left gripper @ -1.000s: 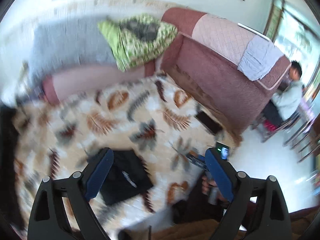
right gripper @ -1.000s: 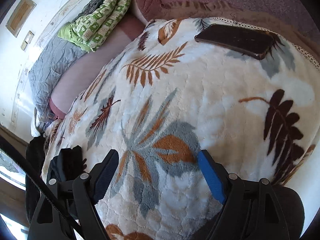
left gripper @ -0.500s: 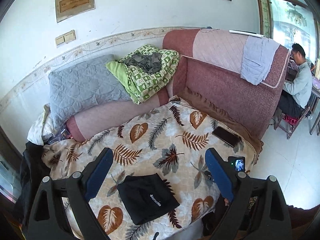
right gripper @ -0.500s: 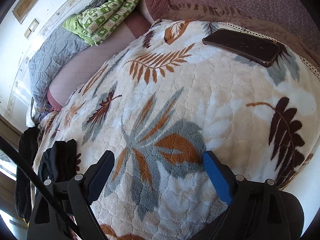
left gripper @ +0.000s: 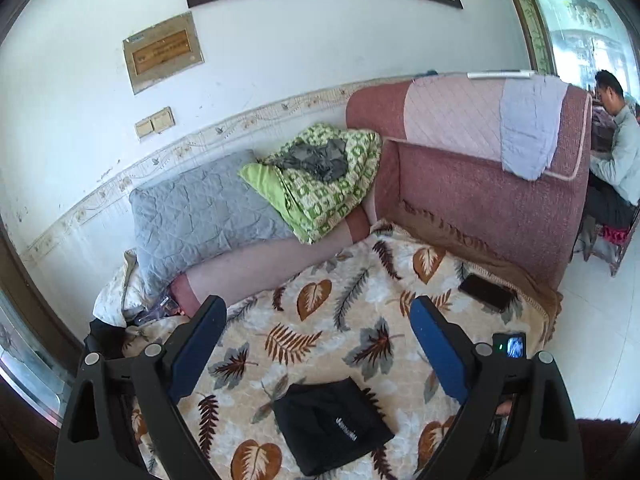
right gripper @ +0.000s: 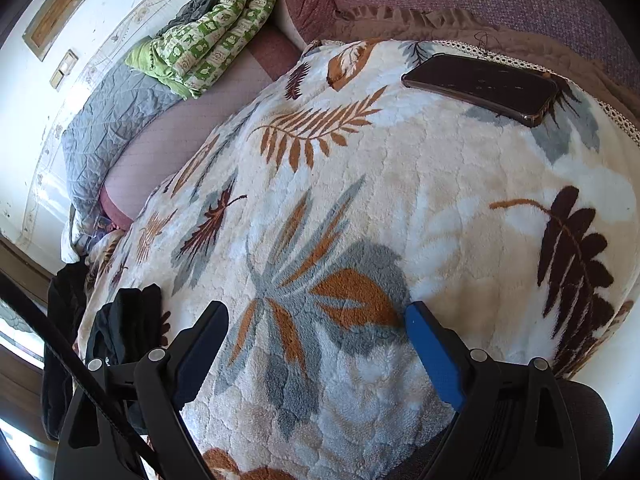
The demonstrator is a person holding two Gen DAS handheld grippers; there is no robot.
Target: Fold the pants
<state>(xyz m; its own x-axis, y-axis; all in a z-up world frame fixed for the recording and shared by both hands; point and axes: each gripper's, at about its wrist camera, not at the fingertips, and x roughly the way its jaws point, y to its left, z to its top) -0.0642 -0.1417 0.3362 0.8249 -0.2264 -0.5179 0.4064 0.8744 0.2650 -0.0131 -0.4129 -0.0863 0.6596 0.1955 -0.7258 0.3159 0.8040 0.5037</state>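
The black pants (left gripper: 332,424) lie folded into a small rectangle with a white logo, near the front edge of the leaf-patterned blanket (left gripper: 360,280). My left gripper (left gripper: 318,308) hovers above and behind them, open, with nothing between its blue pads. In the right wrist view the pants (right gripper: 128,320) show as a black bundle at the far left. My right gripper (right gripper: 316,312) is open low over the blanket (right gripper: 400,200), with only fleece between its fingers.
A dark phone (left gripper: 486,292) (right gripper: 480,84) lies near the blanket's far right corner. A green quilt (left gripper: 320,184) and a grey pillow (left gripper: 200,212) rest against the wall. A pink sofa back (left gripper: 480,200) bounds the right side. A person (left gripper: 616,152) sits beyond it.
The left wrist view has risen and tilted up, so more wall shows and the pants sit lower in the frame. The pants lie still. The right gripper has barely shifted.
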